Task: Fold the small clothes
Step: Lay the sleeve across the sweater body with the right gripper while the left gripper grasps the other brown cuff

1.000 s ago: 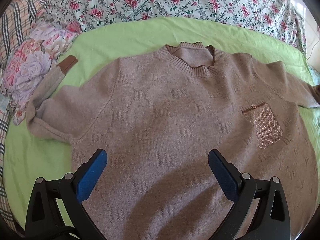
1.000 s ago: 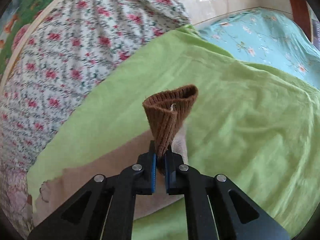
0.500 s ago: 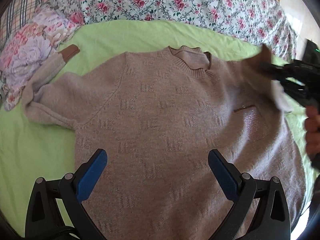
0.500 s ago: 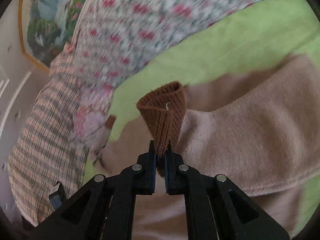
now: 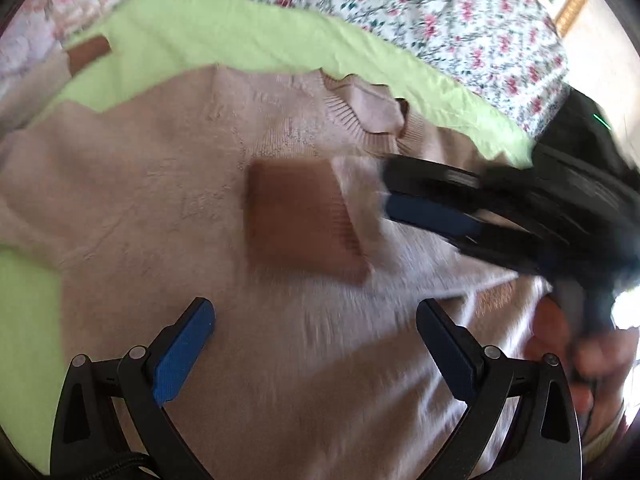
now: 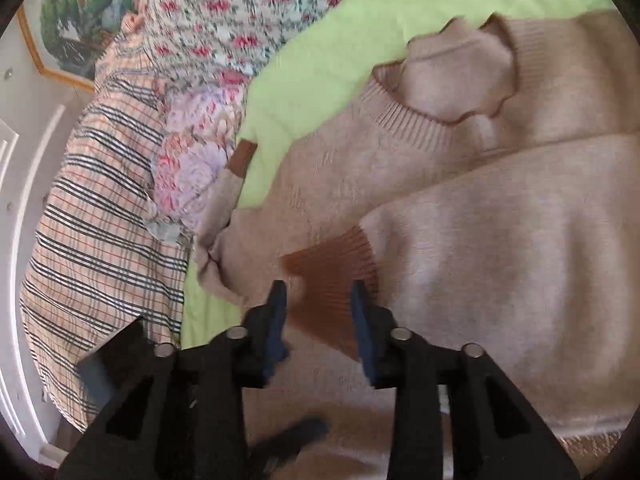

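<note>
Right wrist view: the beige knitted sweater with a ribbed round collar (image 6: pixel 460 208) lies flat on the light green bed sheet (image 6: pixel 328 52), its right sleeve folded across the chest.
Right gripper (image 6: pixel 318 320): the jaws have just been opening and now stand apart; the brown ribbed cuff (image 6: pixel 332 276) lies between the blue pads, and none of them presses on it.
Left gripper (image 5: pixel 314 354): the jaws are spread wide and empty, hovering over the near part of the sweater body.
Other sleeve: the far-left sleeve with its own brown cuff (image 5: pixel 88 54) is not yet folded, and reaches toward the floral pillow (image 6: pixel 192 156).
Risk, drag: if the right gripper pulls back low, a pad could likely catch the knit and tug the folded sleeve out of place.
Risk, crooked fold: the cuff sits slanted across the chest, so later folds may come out uneven.
Risk, collision: both grippers are close together over the chest and could bump.
</note>
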